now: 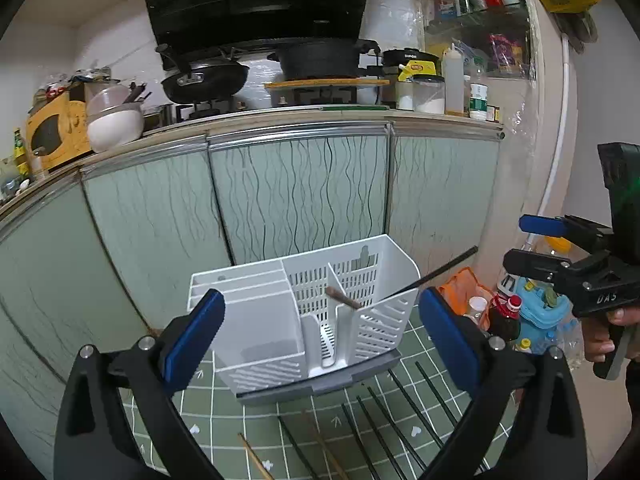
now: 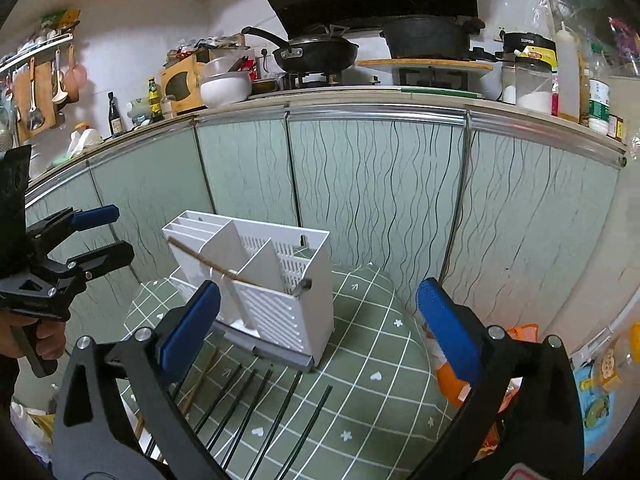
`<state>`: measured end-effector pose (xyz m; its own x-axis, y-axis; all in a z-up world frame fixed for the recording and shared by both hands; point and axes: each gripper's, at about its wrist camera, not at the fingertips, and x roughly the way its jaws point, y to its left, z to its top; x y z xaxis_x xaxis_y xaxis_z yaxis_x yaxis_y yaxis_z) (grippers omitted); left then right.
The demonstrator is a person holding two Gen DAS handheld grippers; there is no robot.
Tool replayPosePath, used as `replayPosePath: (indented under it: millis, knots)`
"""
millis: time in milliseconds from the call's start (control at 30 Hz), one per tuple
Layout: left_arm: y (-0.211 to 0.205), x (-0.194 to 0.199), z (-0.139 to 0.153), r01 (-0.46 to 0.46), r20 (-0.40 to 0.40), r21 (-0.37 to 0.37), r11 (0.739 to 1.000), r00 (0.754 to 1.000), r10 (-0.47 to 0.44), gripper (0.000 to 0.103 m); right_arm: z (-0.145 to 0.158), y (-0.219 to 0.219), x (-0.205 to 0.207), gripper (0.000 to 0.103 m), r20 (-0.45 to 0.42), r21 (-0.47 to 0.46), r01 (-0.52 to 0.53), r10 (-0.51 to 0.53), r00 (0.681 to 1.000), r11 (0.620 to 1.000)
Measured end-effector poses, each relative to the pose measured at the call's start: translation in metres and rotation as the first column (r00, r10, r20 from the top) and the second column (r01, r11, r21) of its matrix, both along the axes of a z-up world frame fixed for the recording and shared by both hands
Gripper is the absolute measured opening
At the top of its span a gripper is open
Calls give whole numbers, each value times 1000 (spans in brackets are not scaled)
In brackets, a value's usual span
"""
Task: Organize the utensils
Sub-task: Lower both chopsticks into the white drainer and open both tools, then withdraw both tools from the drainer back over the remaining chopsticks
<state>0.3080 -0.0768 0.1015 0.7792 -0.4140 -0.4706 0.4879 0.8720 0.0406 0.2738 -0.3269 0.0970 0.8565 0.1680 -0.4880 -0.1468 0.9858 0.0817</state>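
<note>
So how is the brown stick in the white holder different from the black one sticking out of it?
The brown chopstick is wood-coloured; the black chopstick is dark and thinner-looking. The brown chopstick lies low across the dividers of the holder, while the black chopstick slants up and out past the holder's right wall. Both rest loose in the holder, neither upright, with neither gripper touching them.

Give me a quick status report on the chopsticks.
Both grippers open, empty. Two chopsticks in holder. Rest on cloth. Nothing blocking.
</note>
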Motion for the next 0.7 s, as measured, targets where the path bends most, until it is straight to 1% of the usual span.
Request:
replayPosePath:
  millis: [200,700]
  knots:
    - [9,-27,-3,-42,28,28,999,999,41,97,-2,8,-22,95,-9,-18,-7,7,1000,1000]
    - [34,-81,-23,-108,40,10,994,993,107,97,-18,27,-81,95,5,-77,-7,7,1000,997]
